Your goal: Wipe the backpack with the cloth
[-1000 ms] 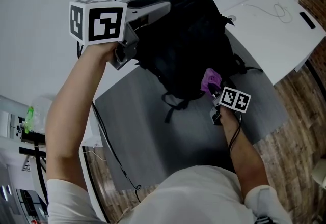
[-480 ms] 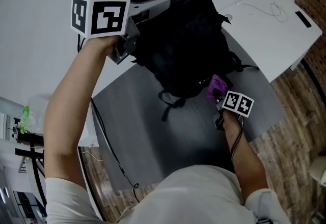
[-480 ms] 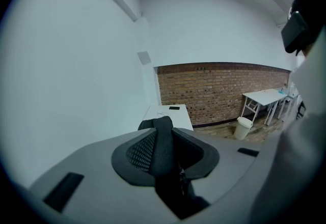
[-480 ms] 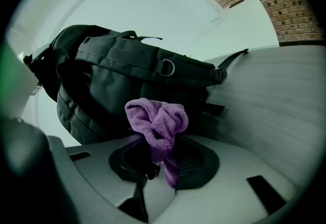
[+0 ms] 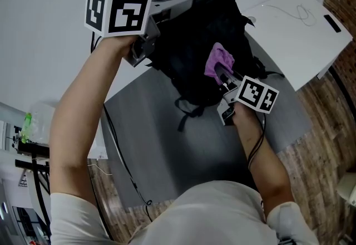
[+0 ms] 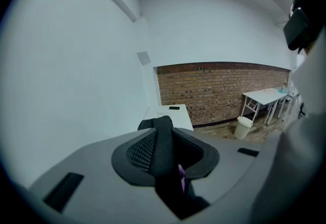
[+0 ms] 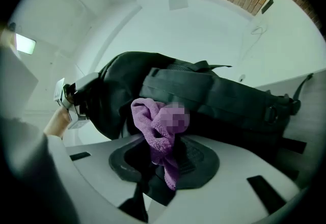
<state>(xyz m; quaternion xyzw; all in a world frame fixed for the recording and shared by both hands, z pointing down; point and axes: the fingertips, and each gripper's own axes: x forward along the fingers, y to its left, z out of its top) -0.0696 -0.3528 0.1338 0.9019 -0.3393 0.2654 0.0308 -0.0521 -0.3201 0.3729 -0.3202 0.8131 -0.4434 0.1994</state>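
Gripping the black backpack (image 5: 200,43) by its top strap, held it upright over the grey mat (image 5: 167,149) with the left gripper (image 5: 186,3), up near 11 o'clock in the head view. Showed, in the left gripper view, both fingers closed hard on that strap, with black webbing rising straight between the pads and a sliver of purple just beneath. Carried the purple cloth (image 5: 218,60) in the right gripper (image 5: 223,77), fingers clamped on a bunched fold, with a loose tail drooping between them toward 6 o'clock in the right gripper view. Held the cloth high on the backpack's near face, at about 1 o'clock from the middle of the head view, either touching the fabric or just off it; could not settle contact from any view. Pointed the right gripper roughly toward 11 o'clock, up from the forearm at 5 o'clock. Let a loose strap loop (image 5: 186,113) dangle under the backpack at 6 o'clock, over the mat. Took in a wooden floor (image 5: 328,127) at 4 o'clock, a white table (image 5: 300,32) at 2 o'clock and a pale wall (image 5: 44,4) from 9 to 12 o'clock. Caught, in the left gripper view, a brick wall (image 6: 219,90) at 1 o'clock, plus a white bin (image 6: 243,127) at 3 o'clock just beside a white desk (image 6: 265,96).
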